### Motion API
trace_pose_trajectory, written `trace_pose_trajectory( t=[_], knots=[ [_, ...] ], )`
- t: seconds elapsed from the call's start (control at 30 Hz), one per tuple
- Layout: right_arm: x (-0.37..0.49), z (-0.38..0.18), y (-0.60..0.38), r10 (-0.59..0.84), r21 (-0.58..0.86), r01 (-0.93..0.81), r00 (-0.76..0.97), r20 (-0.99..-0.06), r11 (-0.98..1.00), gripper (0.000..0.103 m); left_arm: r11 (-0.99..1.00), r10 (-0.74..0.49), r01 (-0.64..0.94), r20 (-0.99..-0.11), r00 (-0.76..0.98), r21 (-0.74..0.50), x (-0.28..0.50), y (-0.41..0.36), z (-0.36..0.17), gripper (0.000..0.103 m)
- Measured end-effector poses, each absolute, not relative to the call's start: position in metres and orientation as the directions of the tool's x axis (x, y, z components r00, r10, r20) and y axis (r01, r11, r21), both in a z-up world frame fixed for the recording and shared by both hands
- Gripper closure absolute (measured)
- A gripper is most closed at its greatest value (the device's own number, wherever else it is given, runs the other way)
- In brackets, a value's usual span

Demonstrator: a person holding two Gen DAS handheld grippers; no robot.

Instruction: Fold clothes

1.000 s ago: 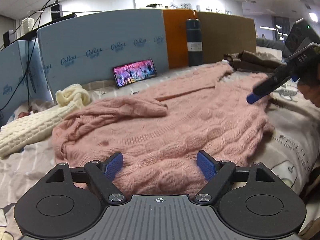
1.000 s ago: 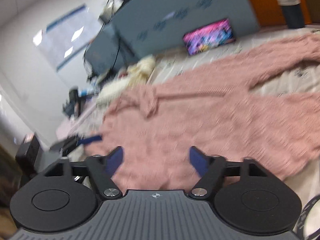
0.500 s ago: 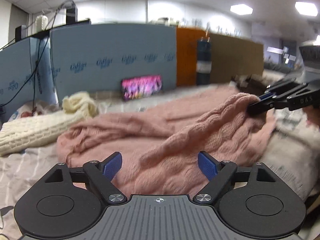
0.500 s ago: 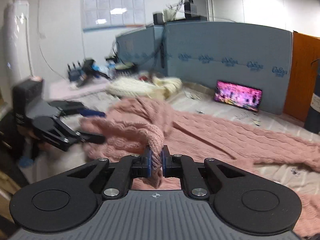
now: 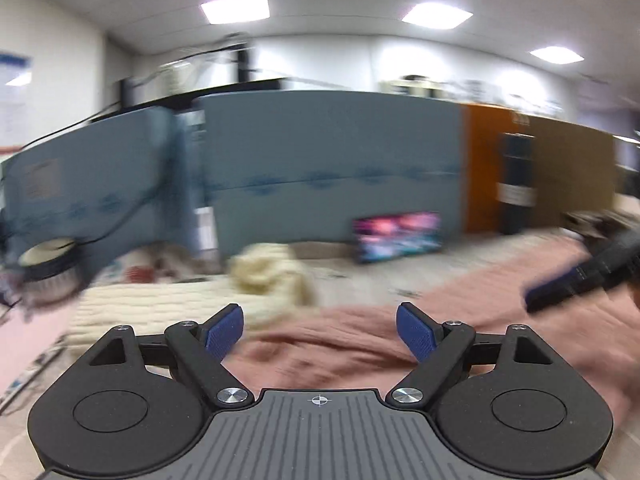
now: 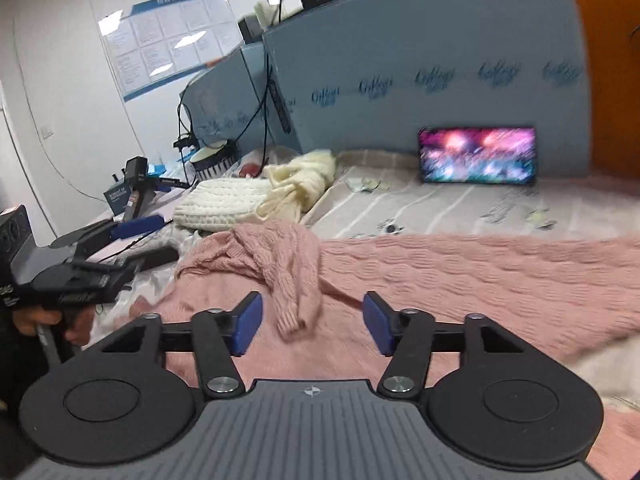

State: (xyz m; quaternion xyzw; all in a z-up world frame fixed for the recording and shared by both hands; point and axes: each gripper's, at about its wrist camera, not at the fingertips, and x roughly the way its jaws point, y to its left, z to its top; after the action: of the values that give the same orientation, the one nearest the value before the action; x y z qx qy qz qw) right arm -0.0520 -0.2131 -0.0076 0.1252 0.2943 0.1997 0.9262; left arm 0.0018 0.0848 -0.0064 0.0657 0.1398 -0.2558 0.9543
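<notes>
Chunky pink cable-knit sweater (image 6: pixel 460 276), cream ribbed knit (image 6: pixel 228 204), matt black plastic right gripper (image 6: pixel 312 324), glossy screen (image 6: pixel 478 155)

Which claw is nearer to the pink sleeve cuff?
Right. The right claw has the cuff lying between its open jaws; the left claw is off to its side.

Bright ceiling panels (image 5: pixel 234 8) light both fisheye views (left one heavily motion-blurred).

Two hand-held grippers: the right gripper (image 6: pixel 312 322) and left gripper (image 5: pixel 319 332) each show a grey ribbed body with a crosshair mark, black arms and round discs, silver screws and blue ribbed pads (image 6: pixel 249 322).
</notes>
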Motion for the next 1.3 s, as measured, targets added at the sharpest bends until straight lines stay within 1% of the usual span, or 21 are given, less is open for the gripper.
trace_pose_trajectory(
  t=[0.07, 0.13, 0.17, 0.23, 0.33, 0.47, 0.57, 0.63, 0.7, 0.77, 0.83, 0.9, 0.97, 1.0, 1.03, 1.07, 1.1, 1.13, 1.2, 1.23, 1.3],
  knots=[
    [-0.032, -0.018, -0.205, 0.456, 0.383, -0.278, 0.719, -0.525, 0.881, 0.059, 0.884, -0.430, 0.465, -0.318, 0.845, 0.040, 0.019, 0.085, -0.008, 0.017],
    [-0.015, -0.029, -0.198, 0.468, 0.412, -0.262, 0.689, -0.553, 0.873, 0.070, 0.892, -0.416, 0.451, -0.339, 0.844, 0.027, 0.033, 0.083, -0.010, 0.017],
    [-0.009, -0.034, -0.194, 0.475, 0.423, -0.258, 0.675, -0.564, 0.869, 0.074, 0.892, -0.415, 0.451, -0.348, 0.841, 0.026, 0.038, 0.081, -0.012, 0.017],
    [-0.011, -0.039, -0.186, 0.504, 0.417, -0.303, 0.660, -0.557, 0.857, 0.093, 0.891, -0.415, 0.453, -0.362, 0.835, 0.024, 0.046, 0.077, -0.016, 0.017],
    [-0.023, -0.031, -0.181, 0.513, 0.356, -0.372, 0.681, -0.522, 0.857, 0.094, 0.883, -0.428, 0.468, -0.362, 0.828, 0.027, 0.052, 0.072, -0.016, 0.017],
    [-0.033, -0.002, -0.201, 0.487, 0.298, -0.387, 0.730, -0.479, 0.873, 0.095, 0.889, -0.418, 0.457, -0.352, 0.837, 0.032, 0.059, 0.068, -0.013, 0.017],
    [-0.036, 0.004, -0.209, 0.452, 0.246, -0.380, 0.729, -0.513, 0.892, 0.095, 0.890, -0.392, 0.452, -0.396, 0.830, 0.065, 0.067, 0.062, -0.021, 0.017],
    [-0.033, -0.002, -0.208, 0.424, 0.206, -0.375, 0.718, -0.552, 0.904, 0.094, 0.876, -0.381, 0.469, -0.438, 0.814, 0.111, 0.069, 0.056, -0.029, 0.017],
    [-0.030, -0.010, -0.205, 0.364, 0.140, -0.352, 0.724, -0.586, 0.925, 0.093, 0.861, -0.363, 0.482, -0.469, 0.805, 0.160, 0.069, 0.049, -0.037, 0.017],
    [-0.025, -0.020, -0.200, 0.309, 0.080, -0.332, 0.727, -0.613, 0.940, 0.088, 0.856, -0.349, 0.484, -0.486, 0.801, 0.182, 0.070, 0.046, -0.041, 0.017],
    [-0.024, -0.029, -0.196, 0.260, 0.020, -0.318, 0.735, -0.626, 0.948, 0.062, 0.861, -0.354, 0.478, -0.471, 0.808, 0.173, 0.068, 0.050, -0.039, 0.017],
    [-0.025, -0.030, -0.198, 0.245, 0.003, -0.308, 0.748, -0.616, 0.951, 0.057, 0.867, -0.361, 0.472, -0.448, 0.818, 0.163, 0.065, 0.054, -0.036, 0.017],
    [-0.029, -0.027, -0.203, 0.243, 0.004, -0.300, 0.764, -0.598, 0.954, 0.053, 0.865, -0.396, 0.480, -0.387, 0.833, 0.147, 0.053, 0.064, -0.027, 0.017],
    [-0.035, -0.023, -0.208, 0.252, 0.013, -0.300, 0.777, -0.577, 0.954, 0.048, 0.857, -0.423, 0.496, -0.356, 0.833, 0.142, 0.044, 0.068, -0.021, 0.017],
    [-0.041, -0.019, -0.214, 0.261, 0.021, -0.300, 0.791, -0.553, 0.954, 0.039, 0.843, -0.456, 0.519, -0.324, 0.829, 0.141, 0.034, 0.073, -0.017, 0.015],
    [-0.048, -0.015, -0.220, 0.270, 0.029, -0.301, 0.805, -0.528, 0.953, 0.033, 0.825, -0.492, 0.546, -0.292, 0.820, 0.143, 0.024, 0.077, -0.013, 0.011],
    [-0.056, -0.012, -0.227, 0.279, 0.032, -0.305, 0.818, -0.504, 0.952, 0.023, 0.804, -0.528, 0.575, -0.265, 0.807, 0.149, 0.013, 0.081, -0.010, 0.009],
    [-0.065, -0.009, -0.234, 0.284, 0.027, -0.310, 0.827, -0.484, 0.950, 0.018, 0.778, -0.562, 0.606, -0.248, 0.789, 0.165, 0.001, 0.083, -0.009, 0.007],
    [-0.083, -0.005, -0.245, 0.272, 0.001, -0.307, 0.842, -0.465, 0.952, 0.014, 0.715, -0.623, 0.668, -0.244, 0.743, 0.206, -0.022, 0.085, -0.008, 0.006],
    [-0.091, -0.005, -0.249, 0.252, -0.013, -0.291, 0.849, -0.464, 0.957, 0.010, 0.679, -0.651, 0.698, -0.252, 0.716, 0.227, -0.034, 0.084, -0.009, 0.006],
    [-0.107, -0.006, -0.257, 0.207, -0.040, -0.254, 0.862, -0.463, 0.966, 0.007, 0.617, -0.684, 0.742, -0.288, 0.671, 0.263, -0.054, 0.081, -0.012, 0.005]
  ],
)
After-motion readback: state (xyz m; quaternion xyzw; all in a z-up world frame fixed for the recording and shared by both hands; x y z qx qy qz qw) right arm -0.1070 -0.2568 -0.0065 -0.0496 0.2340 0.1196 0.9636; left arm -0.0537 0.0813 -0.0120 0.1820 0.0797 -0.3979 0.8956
